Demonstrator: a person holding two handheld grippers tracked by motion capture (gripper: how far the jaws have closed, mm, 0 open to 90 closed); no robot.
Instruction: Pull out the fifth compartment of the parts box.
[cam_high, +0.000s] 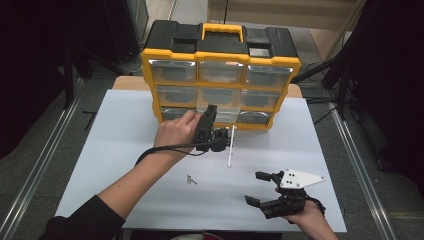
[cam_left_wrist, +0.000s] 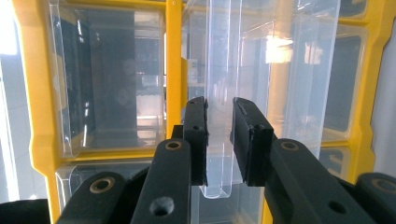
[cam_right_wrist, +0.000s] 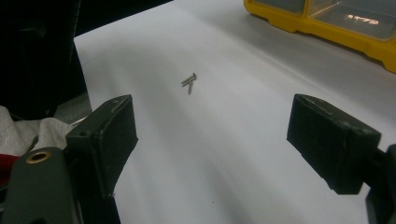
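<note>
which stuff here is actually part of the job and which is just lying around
In the job:
- left gripper, shut on the clear drawer handle
- yellow organizer whose drawer it grips
- small screws on the table, ahead of the open right gripper

Lying about:
- white stick beside the left gripper
- white cloth at the table edge

A clear plastic drawer (cam_left_wrist: 219, 93) sits in the bottom row of the yellow-and-black organiser (cam_high: 220, 75), which stands upright at the upper middle of the high view. In the left gripper view the drawer's see-through pull tab runs as a vertical strip through the centre of the frame, clamped on both sides by black pads. It looks drawn slightly out of its slot.
</note>
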